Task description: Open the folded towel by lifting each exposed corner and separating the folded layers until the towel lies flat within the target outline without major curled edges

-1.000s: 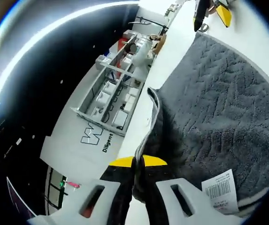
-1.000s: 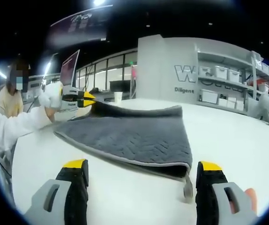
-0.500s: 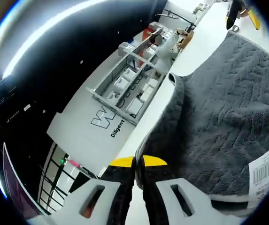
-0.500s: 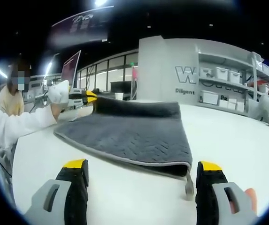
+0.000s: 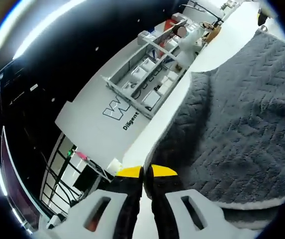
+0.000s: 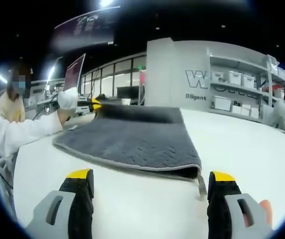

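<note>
Your left gripper has carried its pinched towel edge further back since a sec ago: in the right gripper view the far corner sits lower and flatter now, and the towel looks stretched out more across the white table.

Risk from here, as I read it: you're pulling with one tool only, so the whole towel may slide instead of the layers parting. The near fold at 5 o'clock in the right gripper view is still doubled, lower layer peeking out under the grey piping. Pull too fast and the edge could slip out of the pinch or curl under.

Tools: left gripper's jaws are closed tight on the towel edge, fabric running out to 2 o'clock. Right gripper is wide apart, holding nothing, hovering just short of the near fold, jaws either side of it, not touching. I can't make out any target outline on the table.
</note>
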